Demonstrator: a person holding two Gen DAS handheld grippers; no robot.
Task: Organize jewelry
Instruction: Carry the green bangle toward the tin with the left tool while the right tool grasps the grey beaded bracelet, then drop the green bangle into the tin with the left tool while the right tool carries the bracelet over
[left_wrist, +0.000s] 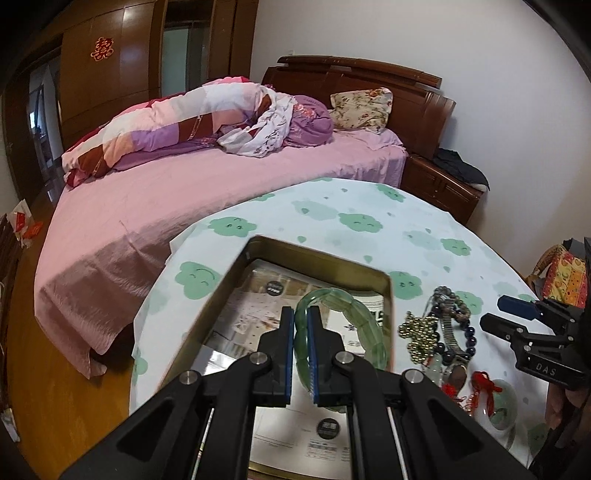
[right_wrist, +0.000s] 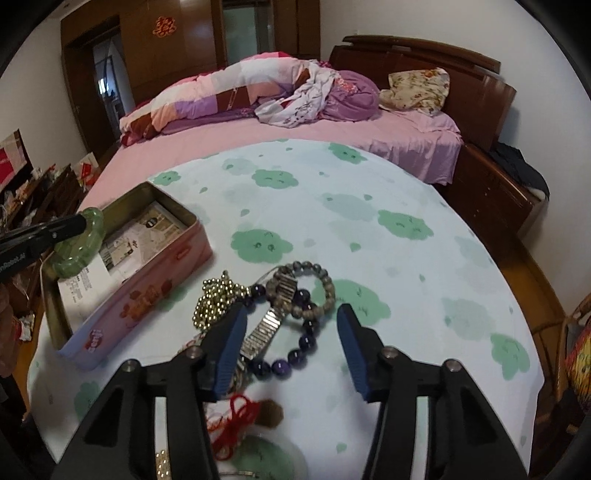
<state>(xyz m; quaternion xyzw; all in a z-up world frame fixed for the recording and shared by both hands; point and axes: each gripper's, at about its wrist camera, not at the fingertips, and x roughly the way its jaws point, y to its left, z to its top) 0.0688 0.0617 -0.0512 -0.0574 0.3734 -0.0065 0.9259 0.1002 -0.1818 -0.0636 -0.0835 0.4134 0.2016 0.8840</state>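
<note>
A bed (right_wrist: 258, 147) with pink sheets and a heaped quilt (right_wrist: 221, 96) stands behind the desk (right_wrist: 406, 258), which is covered with a pale cloth printed with green clouds. Against the dark wooden headboard (right_wrist: 461, 70) lies a floral pillow (right_wrist: 417, 88). On the left part of the desk sits an open pink tin (right_wrist: 147, 291) with printed leaflets (right_wrist: 122, 251) lying flat inside. The left claw (left_wrist: 302, 332) is narrow, its blue pads clamped on one side of a green bangle (left_wrist: 347, 325); the bangle hangs over the tin's open top, and the right wrist view shows it raised above the tin's near-left end rather than resting on the leaflets. To the right of the tin, on the cloth, lies a tangled heap of jewelry: a gold bead chain (right_wrist: 214, 299), a metal watch band (right_wrist: 266, 325), a string of dark purple beads (right_wrist: 295, 350) and a grey-brown bead bracelet (right_wrist: 314, 288), all touching or overlapping. Nearer the camera lie a red cord knot (right_wrist: 236, 417) and a pale green pendant (right_wrist: 266, 458). The right claw (right_wrist: 291, 350) is spread wide above this heap, holding nothing, its left finger over the chain and watch band.
</note>
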